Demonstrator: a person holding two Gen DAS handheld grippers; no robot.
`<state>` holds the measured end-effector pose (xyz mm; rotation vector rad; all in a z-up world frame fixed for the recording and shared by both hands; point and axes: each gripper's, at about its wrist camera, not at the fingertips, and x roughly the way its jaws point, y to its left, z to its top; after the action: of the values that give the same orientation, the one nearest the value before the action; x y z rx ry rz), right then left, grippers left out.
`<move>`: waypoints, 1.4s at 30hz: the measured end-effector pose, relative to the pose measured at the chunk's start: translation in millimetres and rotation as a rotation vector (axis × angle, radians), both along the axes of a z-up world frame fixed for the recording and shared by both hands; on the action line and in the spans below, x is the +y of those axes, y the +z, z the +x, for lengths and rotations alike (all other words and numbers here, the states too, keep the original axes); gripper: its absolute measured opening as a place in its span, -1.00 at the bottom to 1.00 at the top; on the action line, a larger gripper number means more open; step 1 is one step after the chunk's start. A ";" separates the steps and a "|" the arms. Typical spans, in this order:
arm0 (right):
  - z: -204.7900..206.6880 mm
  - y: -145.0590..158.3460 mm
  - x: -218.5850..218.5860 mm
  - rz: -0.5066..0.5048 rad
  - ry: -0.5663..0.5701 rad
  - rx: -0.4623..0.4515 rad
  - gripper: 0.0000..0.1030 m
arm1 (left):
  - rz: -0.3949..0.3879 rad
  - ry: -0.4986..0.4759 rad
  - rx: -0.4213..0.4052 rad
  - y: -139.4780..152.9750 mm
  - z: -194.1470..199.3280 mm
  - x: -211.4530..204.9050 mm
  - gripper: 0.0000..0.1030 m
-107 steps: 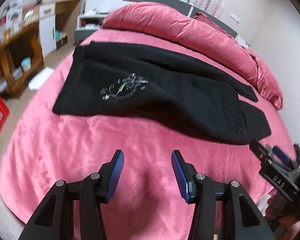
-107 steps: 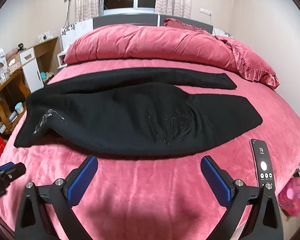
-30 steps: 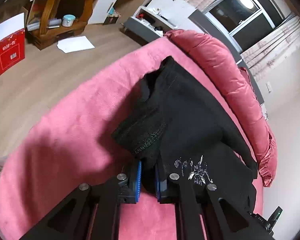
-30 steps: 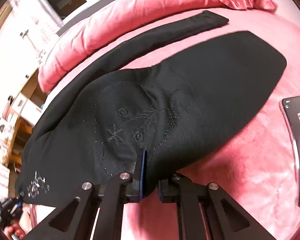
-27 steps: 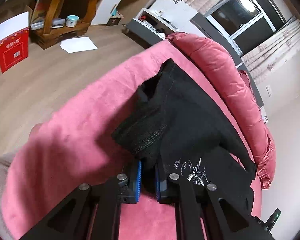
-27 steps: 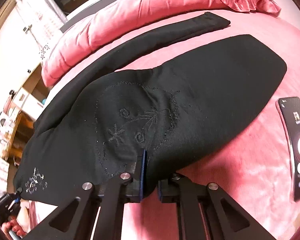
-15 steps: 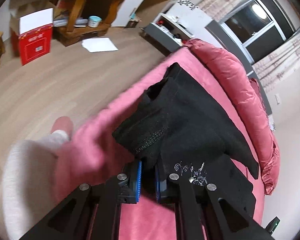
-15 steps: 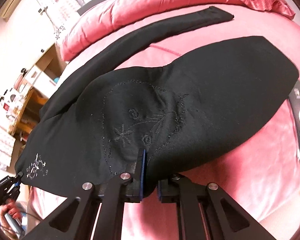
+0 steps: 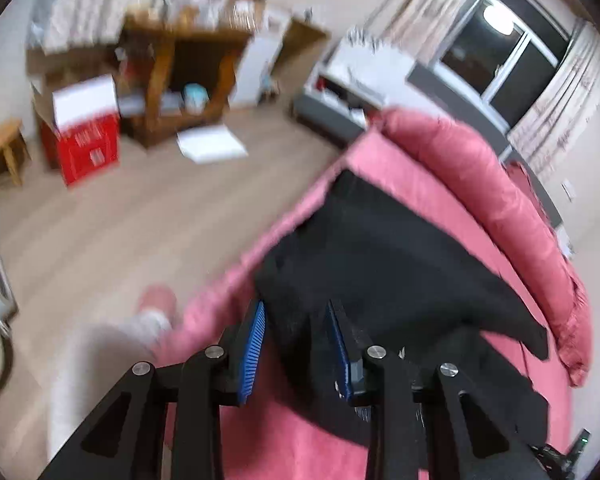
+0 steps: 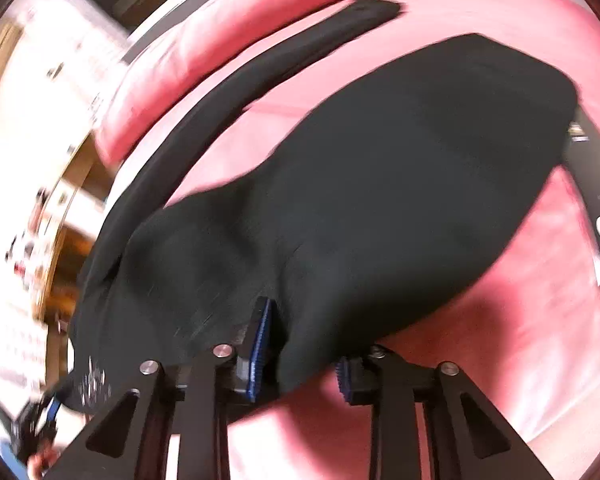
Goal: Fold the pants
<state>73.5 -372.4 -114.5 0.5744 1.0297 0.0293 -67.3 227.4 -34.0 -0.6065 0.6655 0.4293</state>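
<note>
Black pants (image 9: 400, 272) lie on a pink bed (image 9: 452, 184), one leg stretched along the pillows (image 10: 260, 68), the wide part in front (image 10: 400, 184). My left gripper (image 9: 298, 344) stands open with the waist corner of the pants loose between its blue pads (image 9: 254, 344). My right gripper (image 10: 304, 354) is also open, the pants' near edge draped between its fingers; the right pad is partly hidden by cloth. Both views are motion-blurred.
A remote control (image 10: 596, 216) lies on the bed at the right, close to the pants. Left of the bed are wood floor, a red and white box (image 9: 82, 128), a wooden shelf (image 9: 172, 76), a paper sheet (image 9: 210, 146). A person's foot (image 9: 148, 316) shows below the bed edge.
Both grippers, shut on the pants half a second ago, have opened. The pants were pulled toward the near left bed edge, and the cameras are still moving.
</note>
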 end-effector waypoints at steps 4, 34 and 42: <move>13.5 -6.2 -54.1 0.009 -0.171 -0.002 -0.39 | 0.045 0.010 -0.047 12.9 -4.7 -3.0 -0.36; 20.6 87.2 38.8 -0.761 -0.085 -0.094 0.03 | -0.077 -0.286 0.086 -27.0 68.6 -36.8 -0.27; 75.6 43.3 128.2 -0.622 0.211 -0.093 0.03 | -0.033 -0.279 0.097 -17.4 106.6 -10.2 -0.21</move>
<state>149.1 -244.1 -71.3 -0.1005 0.9419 -0.0765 39.3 217.2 -51.4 -0.5172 0.8385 0.1889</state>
